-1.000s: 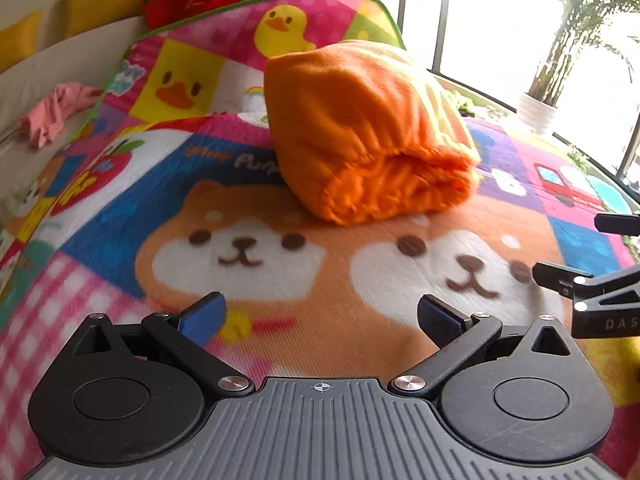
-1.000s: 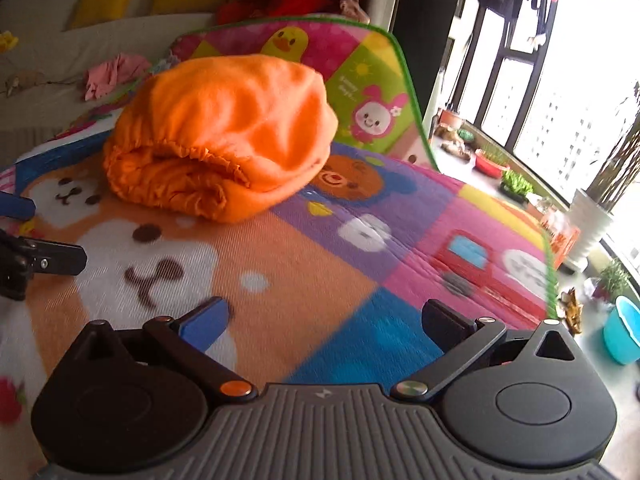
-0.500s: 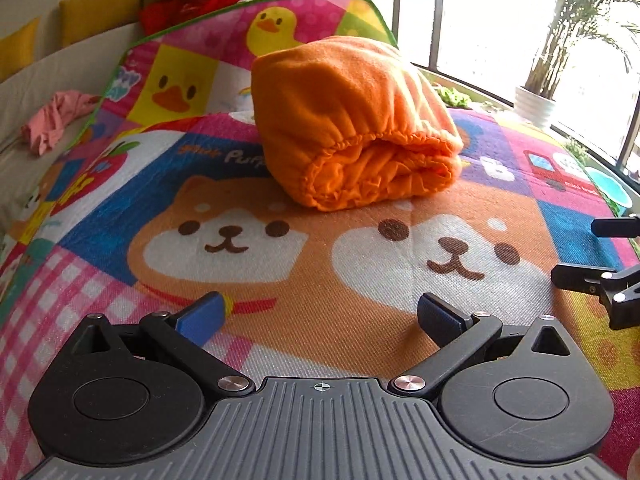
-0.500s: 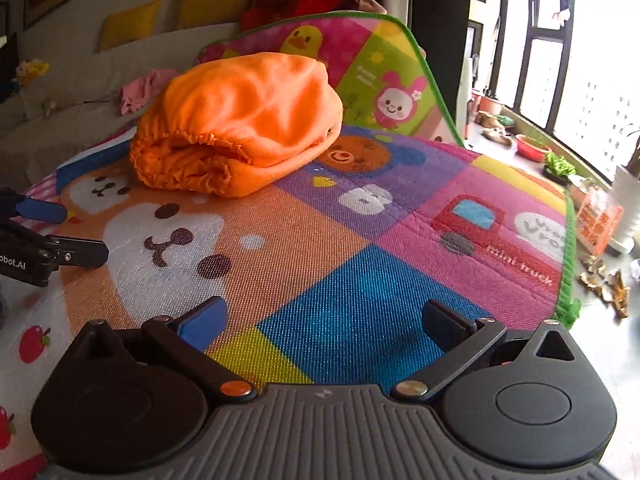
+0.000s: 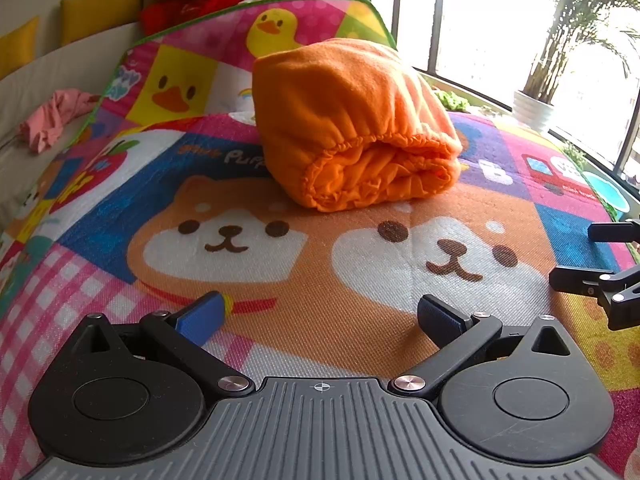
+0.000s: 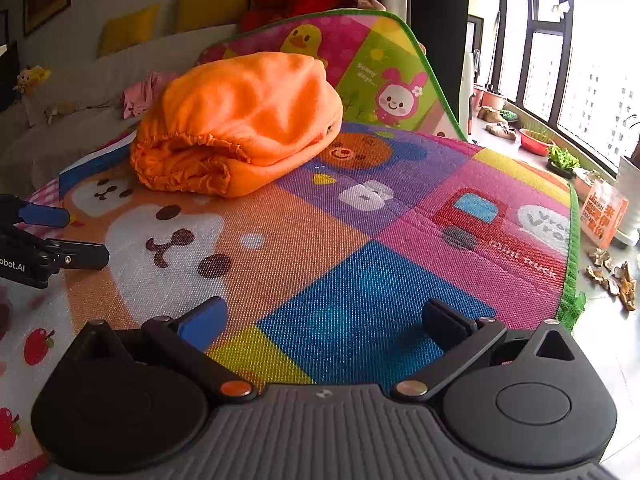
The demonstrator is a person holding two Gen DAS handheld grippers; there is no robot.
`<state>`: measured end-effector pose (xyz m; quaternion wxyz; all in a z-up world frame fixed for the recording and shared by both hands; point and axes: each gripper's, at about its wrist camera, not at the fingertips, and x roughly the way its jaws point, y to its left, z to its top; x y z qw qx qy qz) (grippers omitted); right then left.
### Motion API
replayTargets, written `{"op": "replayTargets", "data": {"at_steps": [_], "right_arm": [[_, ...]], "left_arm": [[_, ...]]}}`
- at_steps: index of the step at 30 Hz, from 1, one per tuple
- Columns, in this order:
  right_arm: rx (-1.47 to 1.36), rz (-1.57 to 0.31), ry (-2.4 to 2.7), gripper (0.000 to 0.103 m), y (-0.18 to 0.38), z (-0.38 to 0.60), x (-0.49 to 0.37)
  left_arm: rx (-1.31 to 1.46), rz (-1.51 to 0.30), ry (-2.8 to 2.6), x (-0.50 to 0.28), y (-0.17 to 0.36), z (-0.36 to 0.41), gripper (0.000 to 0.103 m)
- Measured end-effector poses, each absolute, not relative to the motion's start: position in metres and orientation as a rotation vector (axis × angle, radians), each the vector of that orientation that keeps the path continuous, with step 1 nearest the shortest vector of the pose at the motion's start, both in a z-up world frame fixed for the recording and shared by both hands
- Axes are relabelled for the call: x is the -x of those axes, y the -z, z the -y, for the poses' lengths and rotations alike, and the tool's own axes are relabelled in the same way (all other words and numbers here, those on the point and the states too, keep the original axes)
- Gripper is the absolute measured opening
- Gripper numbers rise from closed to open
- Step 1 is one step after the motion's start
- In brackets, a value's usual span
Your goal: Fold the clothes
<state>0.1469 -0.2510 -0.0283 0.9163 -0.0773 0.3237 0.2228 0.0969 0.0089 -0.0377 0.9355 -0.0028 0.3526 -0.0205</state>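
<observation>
While the folded orange fleece garment (image 5: 352,128) sits mid-mat on the colourful cartoon play mat (image 5: 360,300), left gripper (image 5: 320,316) and right gripper (image 6: 324,324) hover spread wide, empty.

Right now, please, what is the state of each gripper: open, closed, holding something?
Left gripper: open, holding nothing.
Right gripper: open, holding nothing.
The folded orange fleece garment lies untouched on the colourful cartoon play mat.

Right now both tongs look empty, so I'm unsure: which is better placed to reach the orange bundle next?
Probably the left tongs: open, and the orange bundle sits almost straight ahead. For the right tongs, also open, it lies off to the left.
</observation>
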Motion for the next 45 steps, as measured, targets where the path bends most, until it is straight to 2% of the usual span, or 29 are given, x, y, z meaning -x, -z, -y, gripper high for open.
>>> {"op": "replayTargets", "data": {"at_steps": [36, 45], "right_arm": [[0.157, -0.666, -0.458, 0.103, 0.028, 0.251, -0.147], [0.157, -0.665, -0.458, 0.103, 0.028, 0.252, -0.147]], "left_arm": [[-0.015, -0.71, 0.031, -0.094, 0.037, -0.006, 0.103], [-0.04, -0.574, 0.033, -0.075, 0.027, -0.002, 0.103]]}}
